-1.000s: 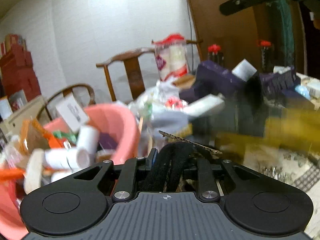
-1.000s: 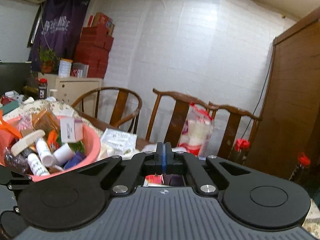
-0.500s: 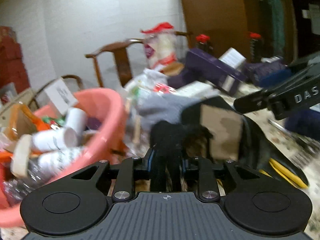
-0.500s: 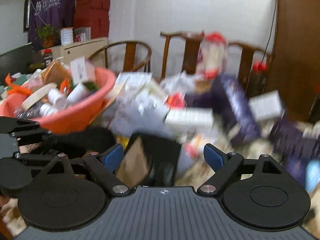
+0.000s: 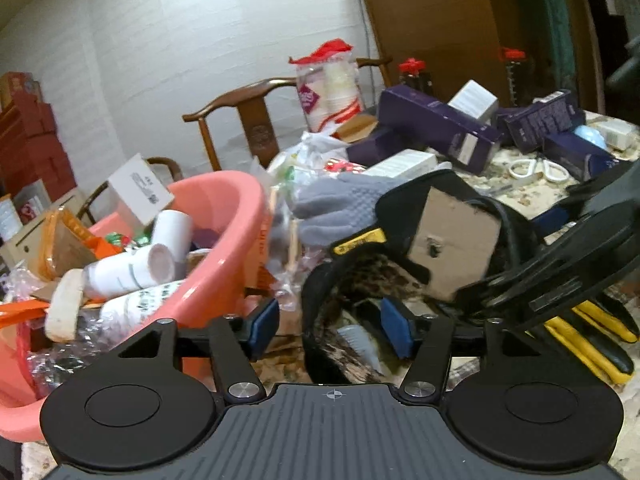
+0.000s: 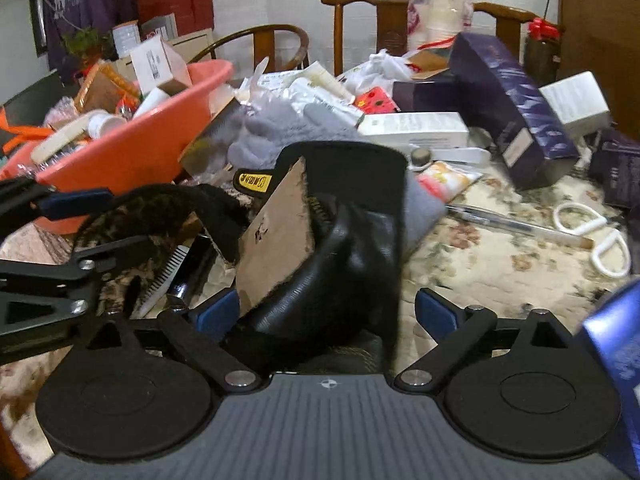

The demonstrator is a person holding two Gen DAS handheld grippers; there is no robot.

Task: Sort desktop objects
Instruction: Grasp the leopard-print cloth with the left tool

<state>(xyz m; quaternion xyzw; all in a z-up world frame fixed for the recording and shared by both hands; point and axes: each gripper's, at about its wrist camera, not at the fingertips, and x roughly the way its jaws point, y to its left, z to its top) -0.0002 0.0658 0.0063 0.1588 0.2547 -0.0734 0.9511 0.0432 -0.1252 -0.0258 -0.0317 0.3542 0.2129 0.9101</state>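
Both hand-held grippers have dropped toward the cluttered worktop (image 6: 500, 240) since a second ago, when they were shut and aimed at the chairs and wall; each set of jaws has just been opening. Now the left hand-held gripper (image 5: 330, 330) stands wide, the furry leopard-print rim of a black pouch (image 5: 352, 280) rising between its blue pads with neither pad pressing on it. The right hand-held gripper (image 6: 326, 316) is spread about as far as it goes, and the black leather-like bundle (image 6: 340, 264) with a torn piece of cardboard (image 6: 276, 236) leaning on it sits inside the gap, touching at most the left pad (motion blur makes contact hard to judge). Nothing is held by either. A comb (image 6: 160, 280) lies in the pouch mouth, a grey glove (image 6: 280, 128) rests behind, and the pink basin (image 5: 224, 248), already heaped with bottles and boxes, stands just beside on the left. The step in hand looks like the reach for the next item to sort. Closing the right jaws squarely on the bundle, without pinching the loose cardboard, seems the next requirement, then a lift clear of the left gripper nearby.
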